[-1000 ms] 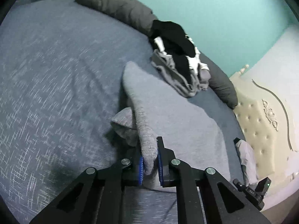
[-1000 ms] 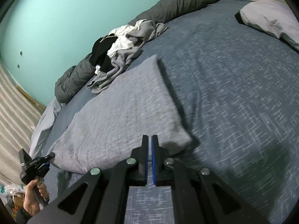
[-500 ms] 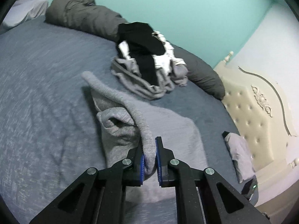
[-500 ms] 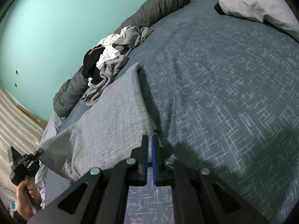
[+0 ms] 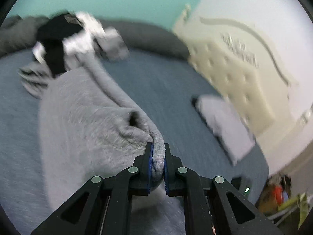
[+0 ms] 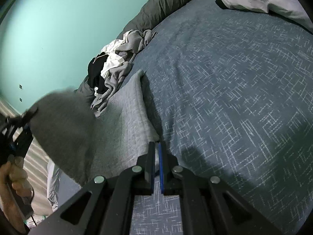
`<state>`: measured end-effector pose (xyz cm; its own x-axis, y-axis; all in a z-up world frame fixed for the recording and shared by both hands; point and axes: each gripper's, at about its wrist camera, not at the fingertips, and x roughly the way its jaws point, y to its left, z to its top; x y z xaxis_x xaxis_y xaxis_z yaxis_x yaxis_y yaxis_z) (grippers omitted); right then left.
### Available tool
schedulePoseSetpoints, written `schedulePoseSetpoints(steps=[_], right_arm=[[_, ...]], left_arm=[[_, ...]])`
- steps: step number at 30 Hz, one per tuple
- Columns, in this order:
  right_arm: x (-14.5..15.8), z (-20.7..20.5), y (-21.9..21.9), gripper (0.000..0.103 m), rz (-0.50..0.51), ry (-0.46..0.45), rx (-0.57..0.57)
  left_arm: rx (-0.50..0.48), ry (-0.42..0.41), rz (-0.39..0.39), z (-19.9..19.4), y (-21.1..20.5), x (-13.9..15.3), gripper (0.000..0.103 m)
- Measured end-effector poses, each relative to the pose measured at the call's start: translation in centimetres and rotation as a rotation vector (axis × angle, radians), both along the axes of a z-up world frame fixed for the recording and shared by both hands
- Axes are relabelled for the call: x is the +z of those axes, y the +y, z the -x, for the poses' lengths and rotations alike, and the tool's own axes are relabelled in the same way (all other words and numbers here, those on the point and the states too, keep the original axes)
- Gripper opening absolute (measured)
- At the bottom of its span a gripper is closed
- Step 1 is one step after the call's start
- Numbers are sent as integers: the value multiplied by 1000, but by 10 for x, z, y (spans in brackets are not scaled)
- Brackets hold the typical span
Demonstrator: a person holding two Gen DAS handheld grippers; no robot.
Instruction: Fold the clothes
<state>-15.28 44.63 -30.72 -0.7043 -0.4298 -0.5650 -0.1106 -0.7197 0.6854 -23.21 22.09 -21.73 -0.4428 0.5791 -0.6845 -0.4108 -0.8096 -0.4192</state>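
A light grey knit garment (image 5: 82, 117) lies spread on the blue-grey bed cover (image 6: 234, 78). My left gripper (image 5: 158, 146) is shut on a rolled edge of it, and the fabric trails back from the pads in a long fold. The left wrist view is motion-blurred. In the right wrist view the same garment (image 6: 129, 117) runs up to my right gripper (image 6: 157, 145), which is shut with the garment's near corner at its tips and pale cloth between the pads. A lifted, blurred part of the garment (image 6: 62, 121) hangs at the left, next to a person's hand (image 6: 13, 176).
A pile of black, white and grey clothes (image 6: 115, 68) lies beyond the garment against a rolled dark grey duvet (image 6: 166, 5). A pale pillow (image 5: 225, 125) rests near the cream tufted headboard (image 5: 234, 74). Bare bed cover stretches to the right of my right gripper.
My left gripper has swept quickly across, carrying the garment's edge over the rest of the cloth, and its view has swung toward the headboard. The right gripper has shifted only slightly.
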Motion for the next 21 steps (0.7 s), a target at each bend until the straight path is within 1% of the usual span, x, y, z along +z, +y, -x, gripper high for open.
schedulePoseSetpoints(steps=[1,4,5,7,8,9,11,14,16,17,18,20,21], right_arm=[[0,1,-1,4,2,-1,7],[2,1,0,4,7,4,12],[2,1,1,4,10,7,12],[3,1,4,9,17,8,6],[3,1,5,11,20,8,4],[3,0,6,14,24,8,1],[3,0,6,16,28,9,2],[7,1,4,18,36,26,10],[11,2,3,27,40,43,14],[14,2,2,29,40,57,15],[17,2,1,31,41,71,15],[24,2,-2,31,44,105,22],[27,3,-3,32,43,120,26]], left_arm=[[-9,-38,22,1,8,-17,10],[16,-104,16,1,12,-46,11],[25,-125,13,1,13,-55,14],[24,-124,8,-1,12,-55,18],[16,-116,8,-3,13,-52,27],[14,-101,10,-4,11,-46,45],[14,-65,8,-6,5,-32,62],[41,-14,8,-13,-15,-11,63],[72,11,30,-16,-33,-3,63],[94,21,51,-17,-45,-2,63],[111,25,73,-16,-50,-3,63],[155,11,123,-15,-68,-13,63],[172,-1,136,-15,-76,-19,63]])
